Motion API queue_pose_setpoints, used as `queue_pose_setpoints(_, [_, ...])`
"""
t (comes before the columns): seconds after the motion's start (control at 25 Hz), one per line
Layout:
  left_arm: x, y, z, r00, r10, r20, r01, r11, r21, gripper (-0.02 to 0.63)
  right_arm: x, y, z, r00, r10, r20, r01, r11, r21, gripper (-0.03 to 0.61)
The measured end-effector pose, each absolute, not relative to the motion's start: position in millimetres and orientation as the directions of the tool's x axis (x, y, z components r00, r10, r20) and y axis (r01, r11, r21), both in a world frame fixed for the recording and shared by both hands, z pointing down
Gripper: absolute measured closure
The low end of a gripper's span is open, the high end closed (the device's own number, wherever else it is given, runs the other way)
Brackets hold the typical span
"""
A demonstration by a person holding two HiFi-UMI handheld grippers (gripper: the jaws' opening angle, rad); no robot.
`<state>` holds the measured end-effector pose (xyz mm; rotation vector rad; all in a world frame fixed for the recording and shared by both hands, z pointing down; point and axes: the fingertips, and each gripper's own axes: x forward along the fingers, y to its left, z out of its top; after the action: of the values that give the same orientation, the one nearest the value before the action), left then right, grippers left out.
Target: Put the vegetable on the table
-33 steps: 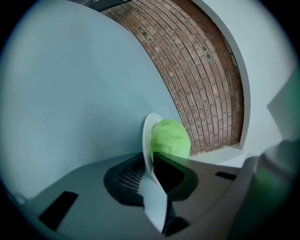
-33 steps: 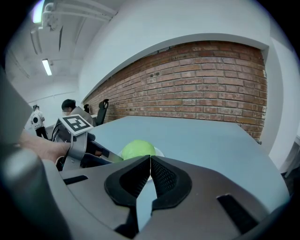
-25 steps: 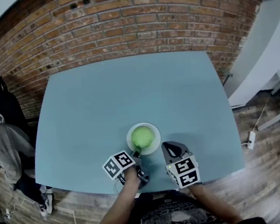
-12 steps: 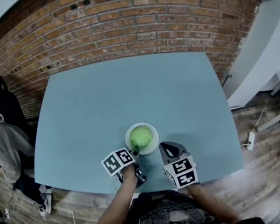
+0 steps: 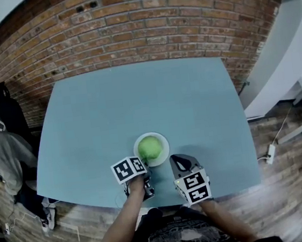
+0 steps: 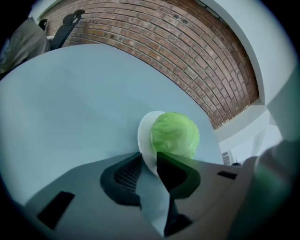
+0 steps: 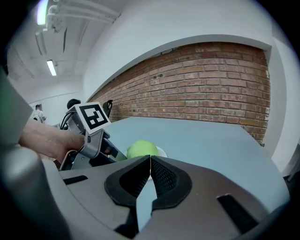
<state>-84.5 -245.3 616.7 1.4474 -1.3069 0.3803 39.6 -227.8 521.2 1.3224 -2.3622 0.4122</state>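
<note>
Left gripper view is showing the left gripper (image 6: 149,157) pinching the plate (image 6: 143,133) rim in its fingers, cabbage (image 6: 174,136) sitting just beyond, while the right gripper (image 7: 150,161), fingers pressed together, is hovering alongside.

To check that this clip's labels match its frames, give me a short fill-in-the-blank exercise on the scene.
1. The round vegetable is ____ in colour.
2. The left gripper has the rim of a white ____ between its fingers.
3. The right gripper has its fingers ____, with nothing between them.
4. The wall beyond the table is ____.
Missing: green; plate; shut; brick.
</note>
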Motion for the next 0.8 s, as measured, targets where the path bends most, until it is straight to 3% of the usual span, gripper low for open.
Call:
queue_pose_setpoints(0.48, [-91.4,-242.2,613.8,0.164,-0.499,0.851,-0.949,0.156,0.275,0.518,50.8,-221.7,521.3,-0.519,-0.716,0.467,-0.832,0.548,-0.084,0.569])
queue_pose_setpoints(0.8, [-94.0,-231.8,601.5,0.012,-0.575,0.818,-0.986,0.130,0.106,0.520,61.9,-215.6,516.5,-0.567,-0.688,0.453,-0.800,0.592,-0.101,0.569])
